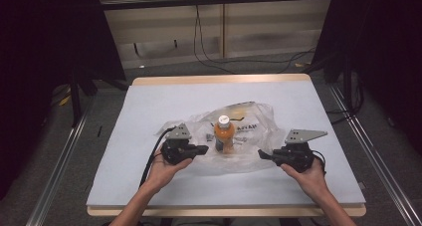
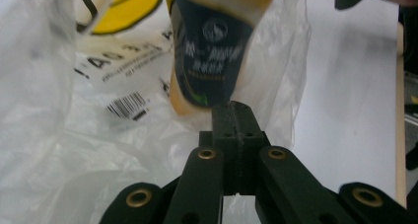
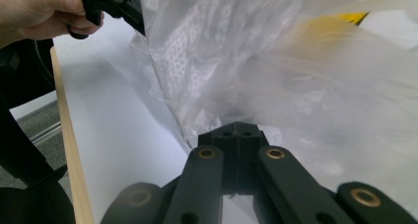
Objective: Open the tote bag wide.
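An orange drink bottle with a white cap stands upright in the middle of a crumpled clear plastic bag on the white mat. My left gripper is at the bag's left edge, jaws closed on the film. In the left gripper view the bottle looms just beyond the closed tips, with the bag all around. My right gripper pinches the bag's right edge. Its closed tips meet a taut fold of the bag, and the left gripper shows beyond.
The white mat covers a wooden table whose edge shows at the back. Black curtains hang at both sides, cables lie on the floor behind, and metal rails run along each side.
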